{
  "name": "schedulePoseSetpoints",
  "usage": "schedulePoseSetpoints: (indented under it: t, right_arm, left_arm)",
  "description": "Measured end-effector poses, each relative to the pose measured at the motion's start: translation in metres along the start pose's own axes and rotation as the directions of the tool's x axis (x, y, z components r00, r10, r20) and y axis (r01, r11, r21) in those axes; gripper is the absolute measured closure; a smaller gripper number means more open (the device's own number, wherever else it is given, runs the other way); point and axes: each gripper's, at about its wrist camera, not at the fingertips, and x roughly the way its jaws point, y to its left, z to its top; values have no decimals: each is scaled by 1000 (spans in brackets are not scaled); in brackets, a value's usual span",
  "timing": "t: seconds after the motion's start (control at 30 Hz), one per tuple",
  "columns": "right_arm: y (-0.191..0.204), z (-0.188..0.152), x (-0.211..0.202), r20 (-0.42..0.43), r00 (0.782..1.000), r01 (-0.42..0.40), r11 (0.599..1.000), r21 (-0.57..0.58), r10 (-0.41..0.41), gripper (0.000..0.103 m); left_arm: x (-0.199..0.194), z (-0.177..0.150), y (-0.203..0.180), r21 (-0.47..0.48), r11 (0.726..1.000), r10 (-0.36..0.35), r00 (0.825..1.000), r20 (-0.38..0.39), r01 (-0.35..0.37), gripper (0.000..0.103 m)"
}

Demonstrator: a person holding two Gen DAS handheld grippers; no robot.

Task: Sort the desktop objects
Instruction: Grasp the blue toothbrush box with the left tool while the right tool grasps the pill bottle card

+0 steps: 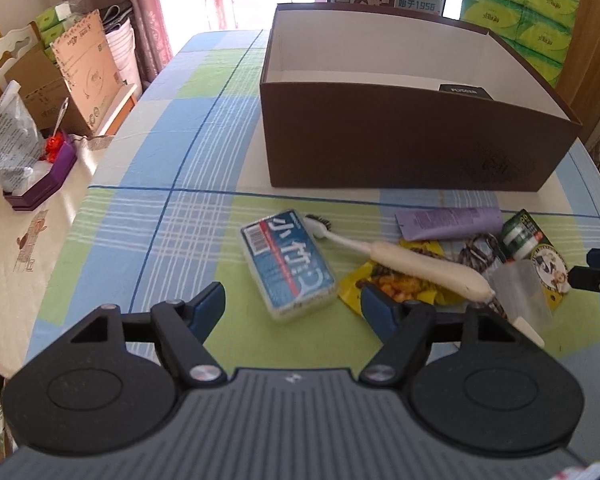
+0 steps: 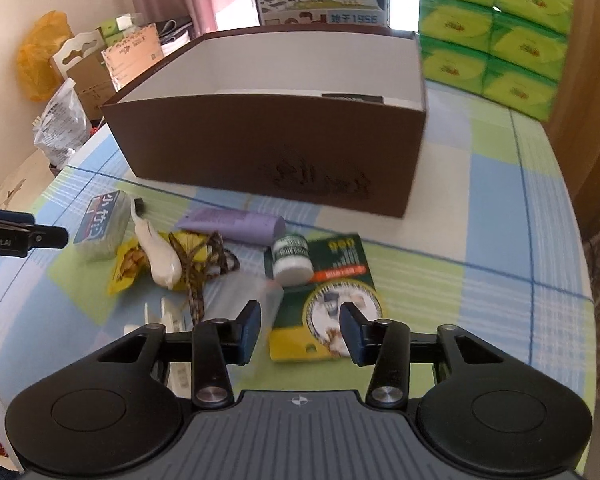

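Blue packet (image 1: 288, 264) lies just ahead between the gaping left tongs (image 1: 292, 308).

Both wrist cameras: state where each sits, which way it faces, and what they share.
Left wrist: rides the left gripper, open, facing the blue packet and brown box; the right gripper's tip shows at the right edge.
Right wrist: rides the right gripper, open, over the green card, facing the box.
Shared: box, packet, white brush, purple tube.
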Motion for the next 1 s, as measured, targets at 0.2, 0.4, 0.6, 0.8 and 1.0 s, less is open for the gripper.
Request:
schedulePoseSetpoints:
  t: [0.2,0.4,0.6,0.8,1.0]
  right_arm:
    - [4,14,29,-13,1000,8,1000,-18,-9,61]
    - [0,27,60,-41,999,36,999,1,-36,63]
    - [-4,29,71,-56,997,45,999,3,-44,73]
    - [-27,22,61,-52,994,102,992,76,-99,73]
    - [-59,9,43,-62,987,155,976,156,-147,73]
  left_arm:
    - [23,9,4,9,1000,-9,1000,-23,10,31]
    - [38,13,6,25,999,-22,998,-51,23,32]
    - [49,17,4,39,998,-35,997,-71,38,32]
    - [65,22,7,38,999,-35,995,-91,39,37]
    - [80,25,9,37,999,-29,995,-93,33,39]
